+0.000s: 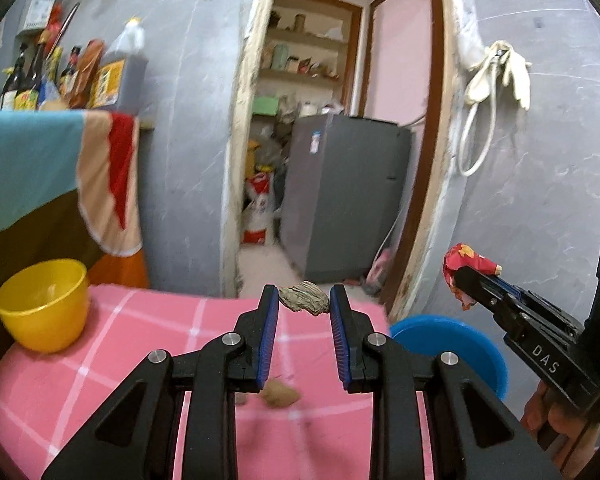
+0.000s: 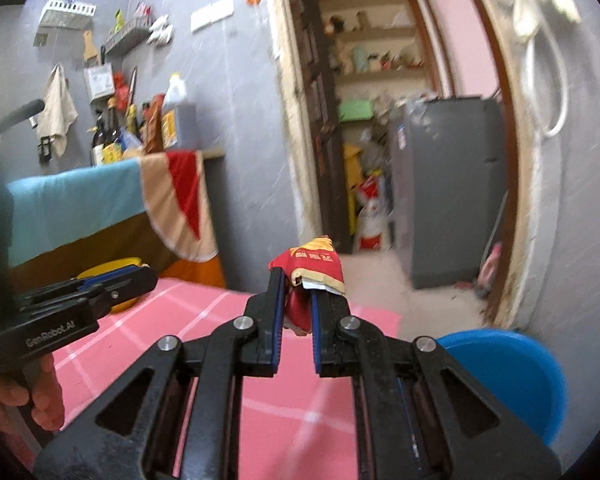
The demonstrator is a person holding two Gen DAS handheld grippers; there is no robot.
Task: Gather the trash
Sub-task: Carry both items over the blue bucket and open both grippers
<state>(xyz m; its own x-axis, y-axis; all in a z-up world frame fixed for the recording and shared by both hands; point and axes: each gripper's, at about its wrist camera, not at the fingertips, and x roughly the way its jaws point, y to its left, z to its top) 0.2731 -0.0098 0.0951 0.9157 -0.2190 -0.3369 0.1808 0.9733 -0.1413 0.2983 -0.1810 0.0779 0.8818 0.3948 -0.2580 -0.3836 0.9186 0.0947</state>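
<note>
1. Here, left gripper (image 1: 304,300) raised above the pink checked tablecloth (image 1: 140,344), jaws at a middling width and pinching a crumpled grey-brown scrap (image 1: 303,298) right between the fingertips; scrap touching both blue pads.
2. Below those jaws, near the base of the fingers, two small brownish crumbs (image 1: 280,395) lying on the cloth.
3. Off to that tool's left, just beside it on the same cloth, a yellow bowl (image 1: 44,304), upright.
4. To its right and lower, past the cloth's edge, a blue bin (image 1: 456,344) with the rim showing.
5. Further right, right gripper (image 1: 460,276) entering from the side, tips closed around a red snack wrapper (image 1: 466,260).
6. From the right wrist view, right gripper (image 2: 294,288) narrow, clamped on the red snack wrapper (image 2: 312,268); upper part of the packet sticking out above and forward of the fingertips, lower part caught between the blue pads.
7. Below and to the right of this tool, the blue bin (image 2: 512,376), open side up.
8. To its left, the left gripper (image 2: 140,276) seen side-on, with a hand (image 2: 28,396) on its grip; fingertip gap hidden from this angle.
9. Straight ahead of both tools, an open doorway with a grey appliance (image 2: 448,184) inside.
</note>
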